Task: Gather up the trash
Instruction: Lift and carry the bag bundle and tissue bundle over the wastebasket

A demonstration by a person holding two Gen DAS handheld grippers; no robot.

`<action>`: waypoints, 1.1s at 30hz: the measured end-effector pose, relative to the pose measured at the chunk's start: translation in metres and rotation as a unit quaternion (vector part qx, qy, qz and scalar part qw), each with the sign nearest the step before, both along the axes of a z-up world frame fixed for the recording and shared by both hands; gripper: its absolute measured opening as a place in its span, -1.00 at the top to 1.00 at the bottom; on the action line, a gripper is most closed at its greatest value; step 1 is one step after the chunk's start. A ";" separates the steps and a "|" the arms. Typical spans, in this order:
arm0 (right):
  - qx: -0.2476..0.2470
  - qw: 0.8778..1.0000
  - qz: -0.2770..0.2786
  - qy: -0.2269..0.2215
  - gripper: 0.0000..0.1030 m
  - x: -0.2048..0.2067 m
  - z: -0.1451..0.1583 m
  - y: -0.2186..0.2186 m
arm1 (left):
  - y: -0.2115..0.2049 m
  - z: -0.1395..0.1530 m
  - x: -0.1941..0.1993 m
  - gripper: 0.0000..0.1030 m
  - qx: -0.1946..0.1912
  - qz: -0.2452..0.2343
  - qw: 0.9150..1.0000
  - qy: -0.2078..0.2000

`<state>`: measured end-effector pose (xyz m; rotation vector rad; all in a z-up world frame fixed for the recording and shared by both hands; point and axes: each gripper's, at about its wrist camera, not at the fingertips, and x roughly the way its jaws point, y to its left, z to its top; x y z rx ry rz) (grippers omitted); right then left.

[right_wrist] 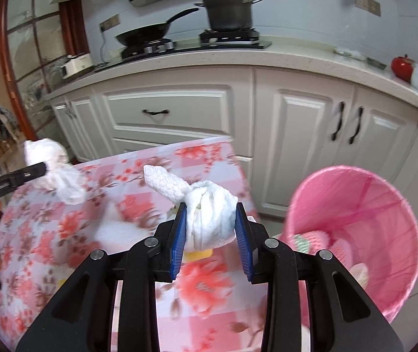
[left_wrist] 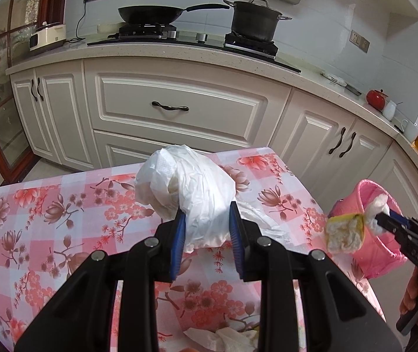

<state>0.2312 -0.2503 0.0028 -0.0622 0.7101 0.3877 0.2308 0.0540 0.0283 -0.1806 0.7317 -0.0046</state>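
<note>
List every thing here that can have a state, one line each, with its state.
Left gripper: shut on a crumpled white plastic bag, lifted off the table.
Right gripper: shut on a wad of white tissue, beside the bin.
Pink bin: upright, lined, some trash inside.
Pot: lid on, on the stove.
Pan: uncovered, on the stove.
Drawer: closed.
Cupboard doors: closed.

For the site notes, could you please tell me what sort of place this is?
Most likely a home kitchen: a wok and a lidded pot sit on a gas hob, above cream cabinets with dark handles.
</note>
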 end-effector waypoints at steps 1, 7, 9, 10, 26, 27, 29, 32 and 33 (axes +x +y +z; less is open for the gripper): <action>-0.001 1.000 0.006 -0.001 0.35 -0.002 -0.001 0.003 | 0.001 0.000 0.000 0.47 -0.001 0.000 1.000 0.000; -0.004 1.000 0.024 0.008 0.35 -0.011 -0.007 0.014 | 0.000 -0.004 -0.002 0.47 -0.007 -0.003 1.000 0.001; -0.009 0.999 0.031 0.012 0.37 -0.011 -0.013 0.018 | -0.003 -0.004 -0.001 0.47 -0.011 -0.007 1.000 0.001; -0.010 0.999 0.032 0.016 0.37 -0.011 -0.015 0.019 | -0.004 -0.005 -0.001 0.47 -0.016 -0.010 1.000 0.001; -0.014 0.999 0.033 0.004 0.38 -0.024 -0.016 0.010 | -0.088 -0.019 0.024 0.47 -0.025 -0.081 0.996 0.017; -0.015 0.999 0.028 0.000 0.38 -0.024 -0.013 0.006 | -0.090 -0.020 0.024 0.47 -0.026 -0.082 0.996 0.017; -0.016 1.000 0.018 -0.004 0.38 -0.022 -0.010 -0.004 | -0.094 -0.018 0.024 0.47 -0.024 -0.083 0.996 0.016; -0.015 1.000 -0.002 -0.010 0.38 -0.018 -0.004 -0.022 | -0.101 -0.011 0.025 0.47 -0.019 -0.088 0.996 0.010; -0.016 1.000 -0.007 -0.012 0.38 -0.016 -0.003 -0.027 | -0.105 -0.008 0.025 0.47 -0.018 -0.090 0.996 0.008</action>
